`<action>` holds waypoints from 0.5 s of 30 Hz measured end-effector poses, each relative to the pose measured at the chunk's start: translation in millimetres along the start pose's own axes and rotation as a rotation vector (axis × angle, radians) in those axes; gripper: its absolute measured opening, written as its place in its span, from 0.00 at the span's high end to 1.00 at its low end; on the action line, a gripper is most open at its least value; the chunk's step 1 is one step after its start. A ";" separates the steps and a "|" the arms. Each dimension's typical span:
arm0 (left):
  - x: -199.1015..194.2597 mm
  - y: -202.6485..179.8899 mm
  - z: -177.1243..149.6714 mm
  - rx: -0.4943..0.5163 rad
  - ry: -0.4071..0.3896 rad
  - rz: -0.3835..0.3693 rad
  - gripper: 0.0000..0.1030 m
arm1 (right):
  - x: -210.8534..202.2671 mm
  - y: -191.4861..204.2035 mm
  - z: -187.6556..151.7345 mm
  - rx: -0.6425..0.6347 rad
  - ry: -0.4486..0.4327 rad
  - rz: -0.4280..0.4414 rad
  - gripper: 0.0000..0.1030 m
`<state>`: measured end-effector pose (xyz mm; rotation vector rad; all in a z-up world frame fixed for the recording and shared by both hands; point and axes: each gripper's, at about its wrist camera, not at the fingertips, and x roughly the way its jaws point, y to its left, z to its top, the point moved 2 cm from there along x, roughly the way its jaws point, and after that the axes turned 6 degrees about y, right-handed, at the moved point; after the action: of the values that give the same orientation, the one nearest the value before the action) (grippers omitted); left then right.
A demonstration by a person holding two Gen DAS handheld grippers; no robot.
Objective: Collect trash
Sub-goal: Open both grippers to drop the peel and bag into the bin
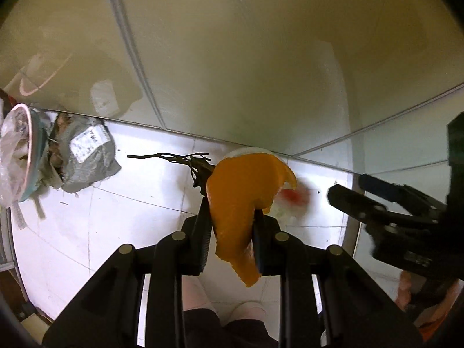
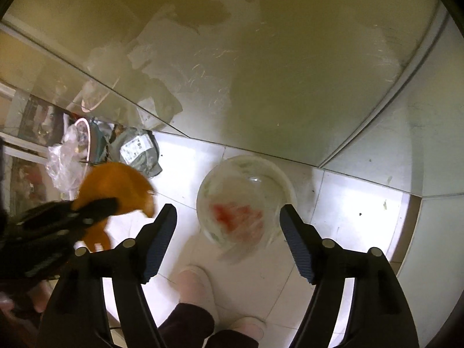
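A: What are the left tongs [image 1: 232,211] doing?

B: They are clenched on an orange peel [image 1: 242,194], a broad curled strip that sticks out both above and below the pads. In the right wrist view the same peel [image 2: 116,185] shows at the left edge, blurred, with the dark fingers across it.

A: And the right tongs [image 2: 229,220]?

B: Released, the jaws standing wide apart with nothing pressed between the blue ribbed pads [image 2: 298,249]. No earlier picture is here to compare.

A: What lies under them?

B: A clear plastic cup [image 2: 246,200] on the white tiled floor [image 2: 359,203], seen from above between the two fingers but not touching either. It has a red smear or print inside (too blurred to say which).

A: Any other rubbish?

B: Yes, further left against the base of the pale glossy wall [image 1: 261,58]. There is a crumpled grey bag with a white label [image 1: 87,150], and just beside it a pink-rimmed bin [image 1: 29,145] with clear plastic wrap [image 1: 11,156] spilling over its edge. A bare dark twig [image 1: 174,156] lies on the tiles between the bag and the peel.

A: Is the person visible?

B: Only partly: dark trouser legs [image 2: 188,324] and pale slippers [image 2: 197,290] at the bottom of the right wrist view, standing on the tiles just below the cup.
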<state>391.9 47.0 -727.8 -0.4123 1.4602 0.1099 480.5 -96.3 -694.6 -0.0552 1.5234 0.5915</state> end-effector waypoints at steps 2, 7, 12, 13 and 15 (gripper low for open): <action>11.5 -6.4 2.5 0.005 0.014 -0.004 0.77 | -1.6 -6.0 -1.1 0.003 -0.007 -0.007 0.29; 43.7 -24.6 6.2 0.045 0.062 0.010 0.72 | -13.7 -22.9 -6.9 0.041 -0.037 0.008 0.29; 52.6 -36.1 6.5 0.055 0.071 -0.004 0.42 | -29.1 -28.8 -14.3 0.073 -0.065 0.016 0.29; 52.0 -36.3 6.5 0.058 0.067 -0.002 0.40 | -31.1 -29.6 -14.4 0.078 -0.070 0.021 0.29; 47.7 -37.1 6.5 0.066 0.061 0.004 0.38 | -38.2 -29.4 -16.1 0.085 -0.082 0.028 0.29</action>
<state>415.5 6.5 -766.4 -0.3617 1.5202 0.0519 479.7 -140.4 -669.3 0.0551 1.4697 0.5450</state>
